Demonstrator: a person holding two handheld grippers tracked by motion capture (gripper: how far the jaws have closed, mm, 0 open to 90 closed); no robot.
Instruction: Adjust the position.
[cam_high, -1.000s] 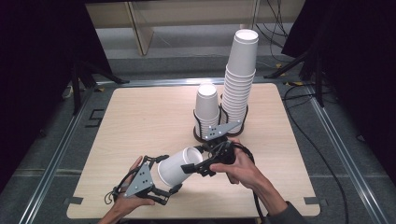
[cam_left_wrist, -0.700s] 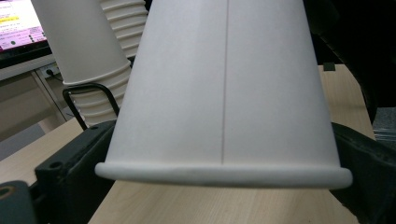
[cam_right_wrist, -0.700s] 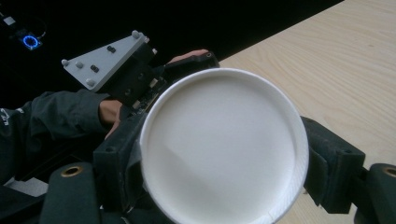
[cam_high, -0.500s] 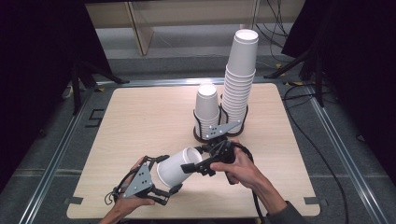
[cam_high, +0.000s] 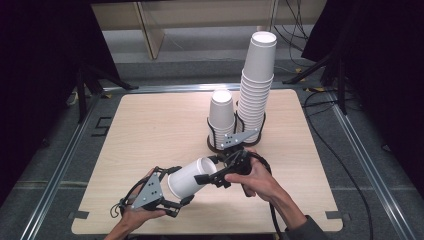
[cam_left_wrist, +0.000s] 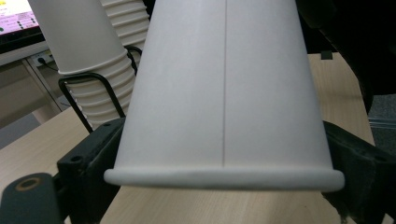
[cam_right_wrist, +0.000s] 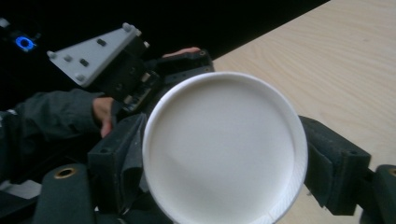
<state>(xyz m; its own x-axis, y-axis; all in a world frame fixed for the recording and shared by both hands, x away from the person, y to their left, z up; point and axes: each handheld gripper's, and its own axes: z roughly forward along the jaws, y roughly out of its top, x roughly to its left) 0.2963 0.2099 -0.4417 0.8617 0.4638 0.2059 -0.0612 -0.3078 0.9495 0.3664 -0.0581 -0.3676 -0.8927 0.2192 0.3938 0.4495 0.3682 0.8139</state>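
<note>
The white paper cup (cam_high: 189, 178) lies on its side in the air over the near part of the pale wooden table (cam_high: 150, 130), at about six o'clock from the black wire cup rack (cam_high: 235, 136). The left gripper (cam_high: 172, 197) has its jaws clamped on the cup near the rolled rim. The right gripper (cam_high: 212, 176) has its jaws set on either side of the closed base end; they look pressed to it, and the base disc faces its camera.

The likely trouble is crushing: two grips on one thin paper wall could dent or ovalise it if either tightens or the hands pull out of line. A twist between them could also slip the cup free.

The left hand (cam_high: 137, 216) sits low at seven o'clock, pointing toward one o'clock. The right hand (cam_high: 255, 177) comes in from five o'clock, wrist bent, pointing at nine o'clock. Behind stand the short stack of white cups (cam_high: 221, 112) and the tall stack of white cups (cam_high: 257, 80).
</note>
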